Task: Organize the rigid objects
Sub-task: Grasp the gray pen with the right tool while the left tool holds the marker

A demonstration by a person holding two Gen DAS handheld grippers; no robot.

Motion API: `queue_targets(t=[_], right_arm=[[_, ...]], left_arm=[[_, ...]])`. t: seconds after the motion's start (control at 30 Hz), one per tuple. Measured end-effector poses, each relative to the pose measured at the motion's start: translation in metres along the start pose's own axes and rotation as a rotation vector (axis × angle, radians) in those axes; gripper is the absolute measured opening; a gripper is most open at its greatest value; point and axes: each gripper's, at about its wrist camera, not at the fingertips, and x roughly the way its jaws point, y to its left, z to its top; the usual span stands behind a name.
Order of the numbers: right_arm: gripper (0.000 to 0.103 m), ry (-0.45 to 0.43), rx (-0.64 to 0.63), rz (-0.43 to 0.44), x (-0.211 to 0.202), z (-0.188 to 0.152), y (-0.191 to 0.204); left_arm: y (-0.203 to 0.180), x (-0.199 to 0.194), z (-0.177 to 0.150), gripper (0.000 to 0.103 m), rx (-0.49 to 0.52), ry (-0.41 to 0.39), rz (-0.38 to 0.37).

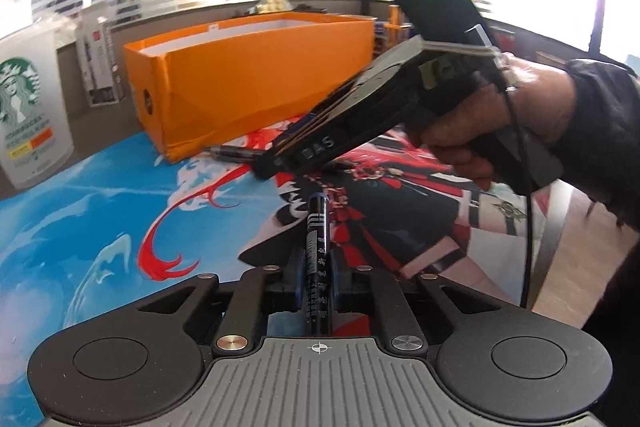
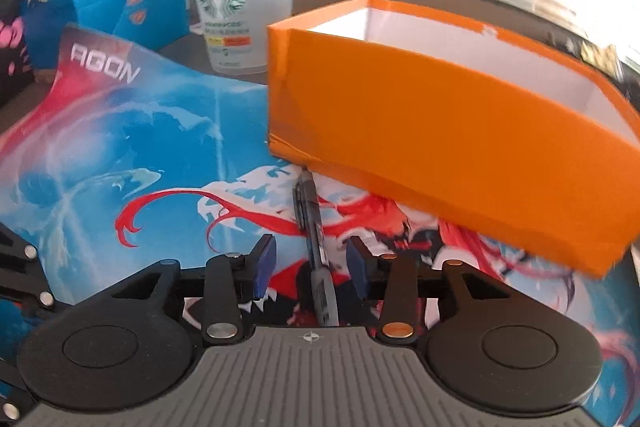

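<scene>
My left gripper (image 1: 316, 281) is shut on a black marker (image 1: 317, 227) with white lettering, which sticks out forward over the printed mat (image 1: 80, 211). In the left wrist view a hand holds my right gripper (image 1: 270, 165), its tips low over a dark pen (image 1: 232, 153) beside the orange box (image 1: 248, 75). The right wrist view shows my right gripper (image 2: 311, 267) open. The dark pen (image 2: 314, 223) lies on the mat between its blue pads (image 2: 265, 263) without touching them, its tip pointing at the orange box (image 2: 440, 147). The box is open-topped with a white inside.
A Starbucks cup (image 1: 24, 107) (image 2: 228, 7) stands at the mat's far edge, left of the box. A blue paper bag (image 2: 120, 3) sits behind the mat's curled corner. A white carton (image 1: 98, 63) stands behind the cup. The mat (image 2: 100, 155) stretches left of the pen.
</scene>
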Motion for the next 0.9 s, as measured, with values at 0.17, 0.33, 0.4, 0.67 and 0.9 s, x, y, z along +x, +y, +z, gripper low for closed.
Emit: queue_targets(t=[0.17, 0.33, 0.4, 0.67, 0.9], right_arm=[[0.009, 0.003, 0.027, -0.028, -0.008, -0.005, 0.000], [0.009, 0.007, 0.170, 0.037, -0.023, -0.016, -0.021], [0.009, 0.004, 0.234, 0.067, -0.030, -0.021, -0.030], [0.009, -0.073, 0.417, 0.167, -0.065, -0.038, -0.055], [0.009, -0.127, 0.405, 0.169, -0.087, -0.038, -0.058]], left_arm=[[0.016, -0.001, 0.002, 0.011, -0.095, 0.017, 0.057], [0.032, -0.007, 0.005, 0.011, -0.154, 0.020, 0.096], [0.034, -0.011, 0.007, 0.011, -0.163, 0.011, 0.105], [0.035, -0.023, 0.023, 0.011, -0.179, -0.039, 0.159], [0.028, -0.031, 0.040, 0.011, -0.171, -0.077, 0.192]])
